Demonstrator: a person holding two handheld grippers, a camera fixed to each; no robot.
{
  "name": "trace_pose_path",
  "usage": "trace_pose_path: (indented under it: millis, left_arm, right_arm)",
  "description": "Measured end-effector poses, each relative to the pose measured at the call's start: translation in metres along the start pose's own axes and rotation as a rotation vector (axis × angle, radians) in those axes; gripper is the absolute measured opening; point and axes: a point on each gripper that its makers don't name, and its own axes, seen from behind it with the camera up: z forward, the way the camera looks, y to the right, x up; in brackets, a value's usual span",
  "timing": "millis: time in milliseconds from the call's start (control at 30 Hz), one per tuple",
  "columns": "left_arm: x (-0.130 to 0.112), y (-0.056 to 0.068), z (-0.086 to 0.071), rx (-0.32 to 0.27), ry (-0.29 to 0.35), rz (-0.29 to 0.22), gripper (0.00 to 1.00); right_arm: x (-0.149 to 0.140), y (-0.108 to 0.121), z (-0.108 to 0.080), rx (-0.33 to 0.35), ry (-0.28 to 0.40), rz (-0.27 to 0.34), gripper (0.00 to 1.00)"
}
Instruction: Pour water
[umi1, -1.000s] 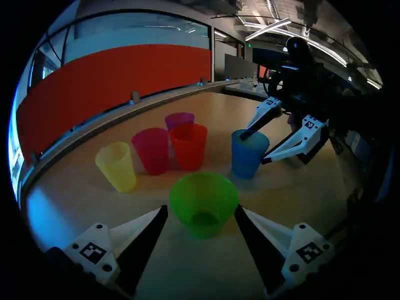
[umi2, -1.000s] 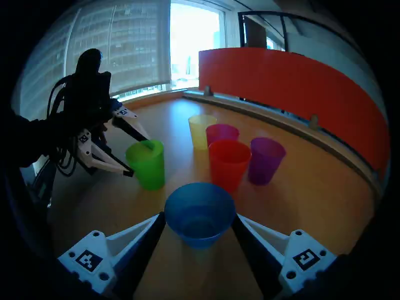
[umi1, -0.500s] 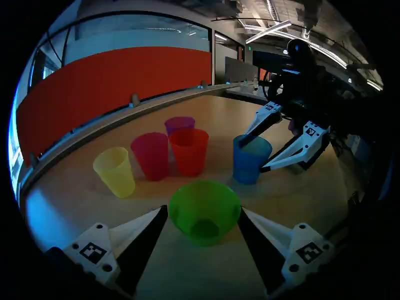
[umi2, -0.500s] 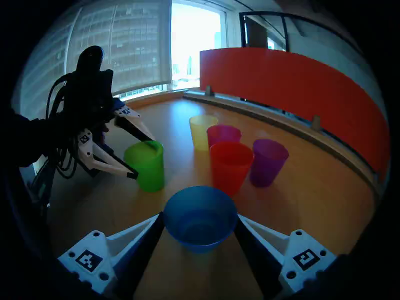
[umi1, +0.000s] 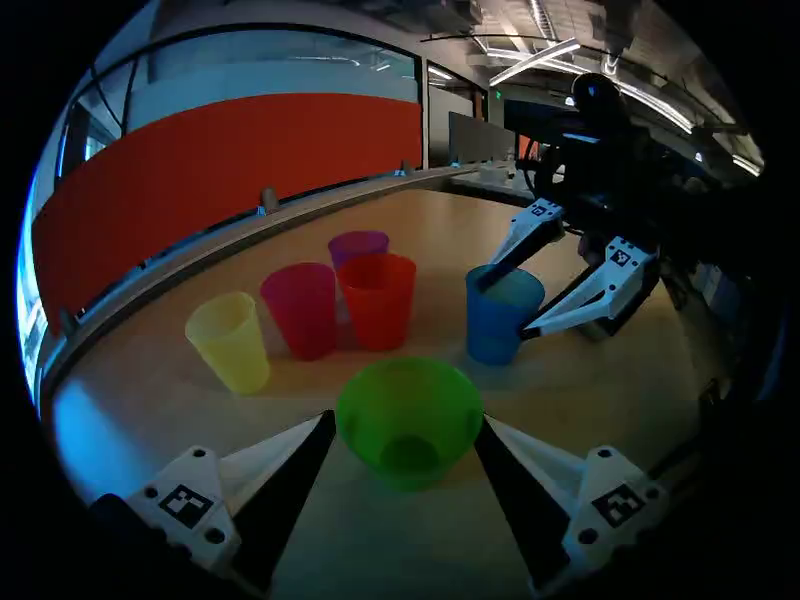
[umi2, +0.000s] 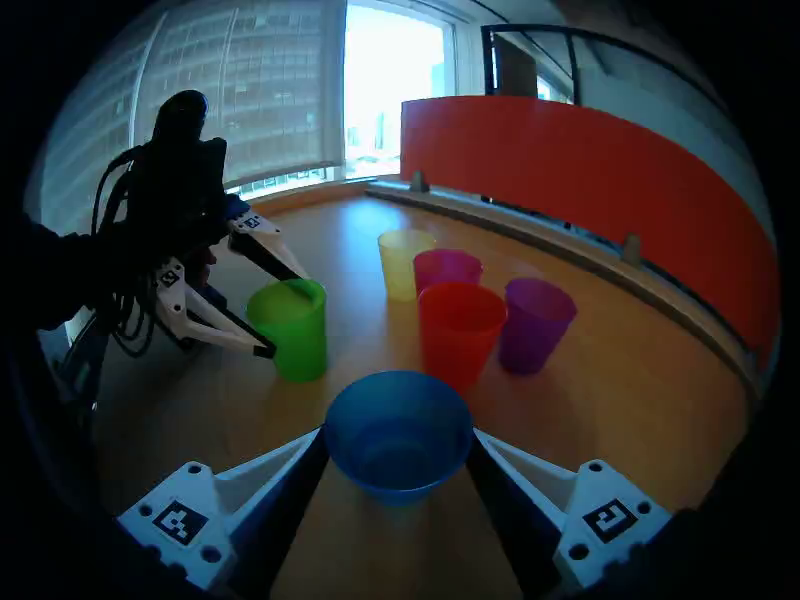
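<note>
1. With the left gripper (umi1: 403, 418): clenched on the green cup (umi1: 408, 440), one finger pressed to each flank, at 6 o'clock in the left gripper view.
2. With the right gripper (umi2: 396, 432): likewise clamped on the blue cup (umi2: 398, 450), at 6 o'clock in the right gripper view.
3. Probably gripped on the side walls and kept upright so as to spill nothing and leave both rims free for the pour.
4. Held near each other but apart, the blue cup at 1 o'clock of the green in the left gripper view. No tilt begun, so judged to be just ahead of the pour.
5. Standing on the wooden table (umi1: 440, 225), at 10 to 12 o'clock of the green cup and likely out of the way: yellow cup (umi1: 230, 340), pink cup (umi1: 300, 310), red cup (umi1: 378, 300), purple cup (umi1: 358, 245), bunched close.
6. As to looks: translucent coloured plastic, tapered, widest at the mouth. Blue cup darker low inside, perhaps a little water, though hard to tell. Green cup's contents unclear.
7. Cannot tell whether either held cup rests on the table or hangs just above it.
</note>
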Motion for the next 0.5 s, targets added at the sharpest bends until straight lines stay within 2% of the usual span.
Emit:
trace_pose_path:
  millis: [200,500]
  left_arm:
    - [-0.0032,0.0017,0.0028,-0.008,-0.009,-0.011,0.87]
    - [-0.0037,0.0006,0.0033,-0.009,-0.016,-0.011,0.85]
  right_arm:
    - [-0.0007,0.0020,0.0001,-0.005,0.000,-0.010,0.92]
    - [-0.0014,0.0021,-0.0008,-0.004,0.008,-0.009,0.92]
